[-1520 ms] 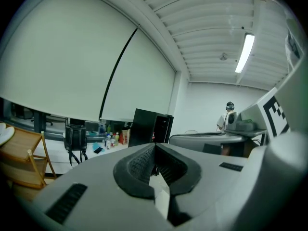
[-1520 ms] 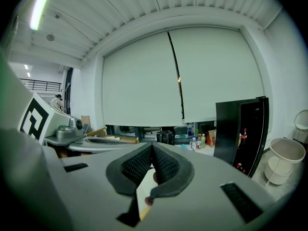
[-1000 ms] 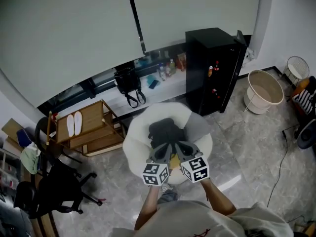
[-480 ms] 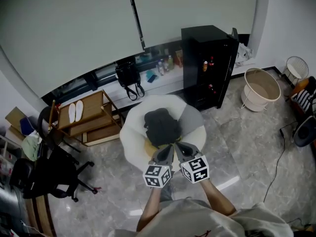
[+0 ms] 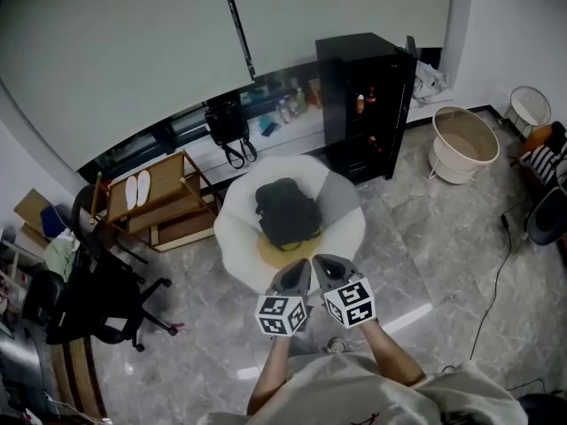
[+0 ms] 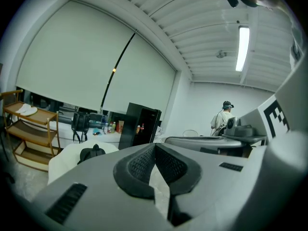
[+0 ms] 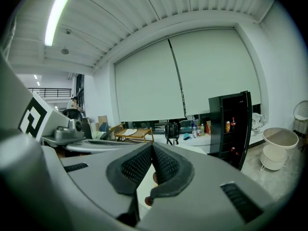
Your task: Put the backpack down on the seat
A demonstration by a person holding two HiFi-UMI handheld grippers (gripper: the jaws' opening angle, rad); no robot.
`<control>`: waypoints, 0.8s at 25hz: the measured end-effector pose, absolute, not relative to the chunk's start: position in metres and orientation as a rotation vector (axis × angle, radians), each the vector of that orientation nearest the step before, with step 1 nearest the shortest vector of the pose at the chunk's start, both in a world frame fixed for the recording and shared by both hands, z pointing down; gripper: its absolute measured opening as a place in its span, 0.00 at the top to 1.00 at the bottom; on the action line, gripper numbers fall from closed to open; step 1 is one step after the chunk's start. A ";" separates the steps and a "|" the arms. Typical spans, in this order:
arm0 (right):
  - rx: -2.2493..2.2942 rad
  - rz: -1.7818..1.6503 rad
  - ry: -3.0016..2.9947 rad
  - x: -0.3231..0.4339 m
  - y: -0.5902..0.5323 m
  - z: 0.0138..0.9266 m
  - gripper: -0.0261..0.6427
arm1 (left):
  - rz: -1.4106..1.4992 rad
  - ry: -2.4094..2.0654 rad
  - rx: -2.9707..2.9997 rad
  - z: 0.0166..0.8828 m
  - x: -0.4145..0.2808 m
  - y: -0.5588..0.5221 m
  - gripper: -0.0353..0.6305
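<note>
A dark grey backpack [image 5: 286, 212] lies on the round white seat [image 5: 235, 237], on a yellowish patch near its middle. In the left gripper view the backpack [image 6: 92, 153] shows as a small dark lump on the seat [image 6: 62, 160]. My left gripper [image 5: 298, 271] and right gripper [image 5: 324, 266] are side by side just in front of the seat's near edge, clear of the backpack. Both are shut with nothing between the jaws. The left gripper [image 6: 154, 147] and the right gripper [image 7: 152, 148] show their pads meeting at the tips.
A black cabinet [image 5: 363, 104] stands behind the seat to the right, a white tub [image 5: 463, 145] further right. A wooden shelf rack [image 5: 155, 207] and black office chairs [image 5: 84, 299] stand left. A black bag [image 5: 229, 129] sits on the window ledge. A person [image 6: 222, 117] stands far off.
Both grippers have drawn back from the seat toward me. The backpack, close under the jaws a second ago, now lies apart from them on the seat.
</note>
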State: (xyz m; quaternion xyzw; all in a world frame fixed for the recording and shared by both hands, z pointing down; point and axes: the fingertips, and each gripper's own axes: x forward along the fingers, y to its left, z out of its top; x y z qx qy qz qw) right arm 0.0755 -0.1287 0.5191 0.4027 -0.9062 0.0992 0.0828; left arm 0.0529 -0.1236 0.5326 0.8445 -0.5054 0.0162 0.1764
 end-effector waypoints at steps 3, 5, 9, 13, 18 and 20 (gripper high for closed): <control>1.227 0.300 -2.695 0.081 -0.121 0.520 0.92 | 0.027 -1.416 2.379 0.536 0.053 -0.113 0.90; 1.240 0.297 -2.685 0.082 -0.116 0.522 0.92 | 0.032 -1.409 2.380 0.537 0.051 -0.106 0.90; 1.244 0.295 -2.673 0.070 -0.106 0.521 0.92 | 0.074 -1.414 2.399 0.536 0.038 -0.094 0.90; 1.238 0.297 -2.661 0.051 -0.087 0.523 0.92 | 0.082 -1.410 2.402 0.538 0.020 -0.074 0.90; 1.240 0.292 -2.644 0.021 -0.055 0.521 0.92 | 0.070 -1.390 2.406 0.533 -0.009 -0.044 0.90; 1.246 0.291 -2.635 0.012 -0.040 0.521 0.92 | 0.063 -1.377 2.417 0.530 -0.017 -0.031 0.90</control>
